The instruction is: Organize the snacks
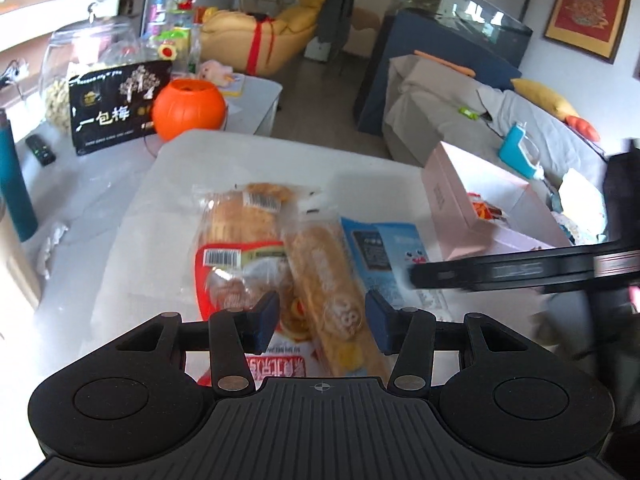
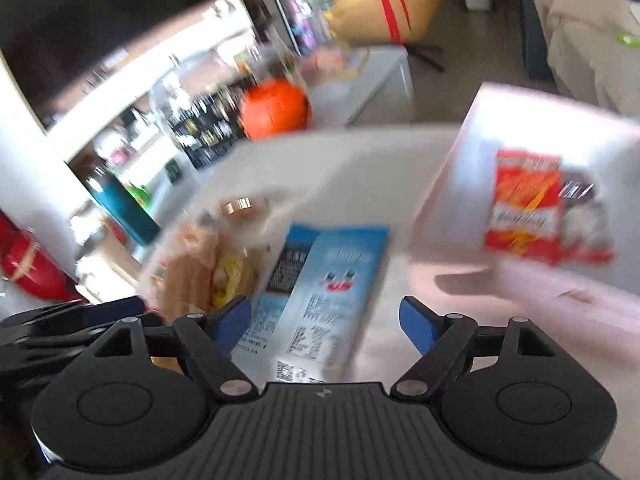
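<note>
On the white table (image 1: 256, 160) lie bread packets: a long bread stick (image 1: 324, 280), a clear bag of bread (image 1: 240, 220) and a red packet (image 1: 224, 280). My left gripper (image 1: 322, 322) hovers over them, jaws partly apart with the bread stick below the gap; no pad visibly presses on it. A blue packet (image 1: 384, 248) lies to the right, beside an open pink box (image 1: 472, 208). My right gripper (image 2: 325, 322) stands wide open above the blue packet (image 2: 332, 276), touching nothing. The pink box (image 2: 520, 140) holds a red snack packet (image 2: 524, 216).
An orange pumpkin bucket (image 1: 188, 108), a black gift box (image 1: 116, 108), a glass jar (image 1: 80, 60), a teal bottle (image 1: 14, 184) and a remote (image 1: 40, 150) crowd the far left. A sofa (image 1: 520, 128) lies beyond the table's right edge. The right wrist view is blurred.
</note>
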Motion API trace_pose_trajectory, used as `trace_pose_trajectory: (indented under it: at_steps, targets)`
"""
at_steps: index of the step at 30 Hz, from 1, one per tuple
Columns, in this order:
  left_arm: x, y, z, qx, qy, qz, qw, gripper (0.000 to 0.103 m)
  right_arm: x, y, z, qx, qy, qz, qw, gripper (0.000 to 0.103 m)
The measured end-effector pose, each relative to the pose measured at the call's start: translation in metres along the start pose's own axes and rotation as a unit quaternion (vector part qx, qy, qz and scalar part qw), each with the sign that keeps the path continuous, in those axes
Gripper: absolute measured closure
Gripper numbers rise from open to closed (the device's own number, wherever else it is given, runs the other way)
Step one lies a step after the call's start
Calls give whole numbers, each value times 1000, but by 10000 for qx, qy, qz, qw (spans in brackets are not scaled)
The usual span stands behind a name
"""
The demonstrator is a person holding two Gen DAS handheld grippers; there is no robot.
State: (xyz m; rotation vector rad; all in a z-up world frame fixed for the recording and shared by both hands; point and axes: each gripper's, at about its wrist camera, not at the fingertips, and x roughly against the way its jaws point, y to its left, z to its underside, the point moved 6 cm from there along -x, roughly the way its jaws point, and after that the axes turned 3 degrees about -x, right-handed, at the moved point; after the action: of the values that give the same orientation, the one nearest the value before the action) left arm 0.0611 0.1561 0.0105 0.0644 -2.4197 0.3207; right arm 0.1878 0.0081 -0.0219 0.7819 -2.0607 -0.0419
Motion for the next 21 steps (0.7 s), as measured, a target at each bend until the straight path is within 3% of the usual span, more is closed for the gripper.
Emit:
trace_pose_trajectory:
  at_steps: [2,3,5,8,9,10,15,21]
  targets:
    - [-3,-1,4,-26,33,19,10000,51,-21,10,7,-2,128,110,9999,21]
    - [-3,0,6,-35,44,38,10000,51,-21,10,7,-2,128,110,9999,14]
    - [-2,0,8,-46,50,81,9999,51,-31,22,12,321,31,225,9992,9]
    - [-1,-5,14,-59,58,159,9998,51,-32,26,18,567,25,289,9980,10]
    - [-1,-7,15,-79,65,187,9998,51,-30,25,23,710,25,313,9970,15]
    - [-1,-10,16,-98,80,215,9997,51,-21,23,31,955,-19,413,9946,19]
    - [-11,-31,25,-480,234,273,9982,58,23,0,65,1053,28,451,9934,21]
    - [-26,-73,39,-846,528,793,9918,59,64,-36,96,937,-159,730,9928,23]
